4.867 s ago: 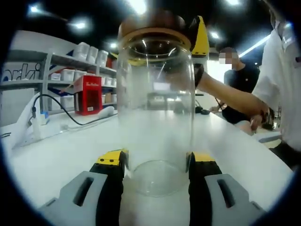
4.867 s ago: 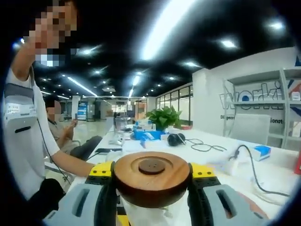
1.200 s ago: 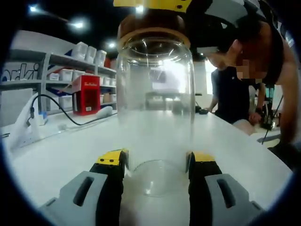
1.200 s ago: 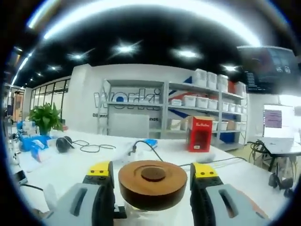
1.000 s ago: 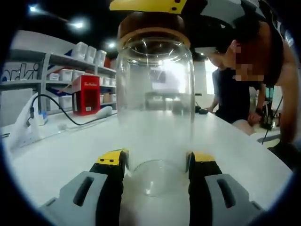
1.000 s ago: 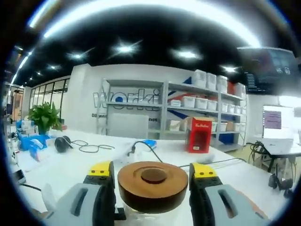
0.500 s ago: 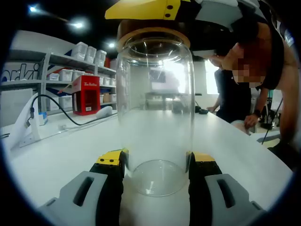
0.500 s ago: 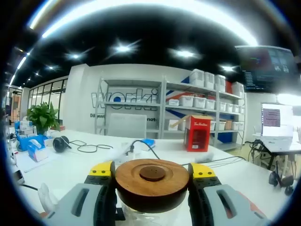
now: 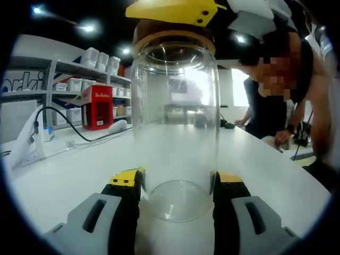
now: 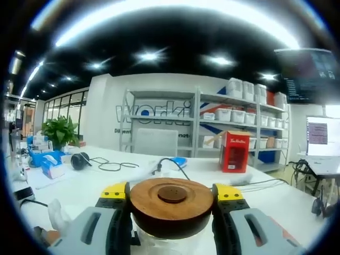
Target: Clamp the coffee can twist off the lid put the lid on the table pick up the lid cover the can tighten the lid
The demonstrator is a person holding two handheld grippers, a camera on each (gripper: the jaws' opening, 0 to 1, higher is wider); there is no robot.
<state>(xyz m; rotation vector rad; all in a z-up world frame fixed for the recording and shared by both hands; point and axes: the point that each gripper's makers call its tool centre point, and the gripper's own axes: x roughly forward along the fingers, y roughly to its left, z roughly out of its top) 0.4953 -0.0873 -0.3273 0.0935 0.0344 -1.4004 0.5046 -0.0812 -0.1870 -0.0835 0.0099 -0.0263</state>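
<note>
The coffee can (image 9: 175, 127), a tall clear glass jar, stands upright on the white desk (image 9: 69, 170), well in from its edges, and its base sits between the yellow-tipped jaws of the left gripper (image 9: 176, 183), which press against it on either side and hold it clamped. On top of the jar sits the round wooden lid (image 10: 171, 206); in the right gripper view the jaws of the right gripper (image 10: 171, 199) close on the lid's rim from both sides, touching it, with the glass of the can just visible beneath. In the left gripper view that same right gripper (image 9: 175, 10) shows as a yellow and grey block above the jar's mouth. Beside the can, toward the desk's right edge in the left gripper view, a person (image 9: 303, 106) leans over. A black cable (image 9: 79, 133) runs across the desk on the far side toward a white power strip (image 9: 32, 151). Beyond the desk's far edge stands a metal shelf (image 10: 212, 127) with white boxes on it, and a red box (image 10: 235, 151) stands in front of it. Toward the desk's left end in the right gripper view lie black headphones (image 10: 81, 159), a blue box (image 10: 50, 164) and a potted plant (image 10: 61, 133).
</note>
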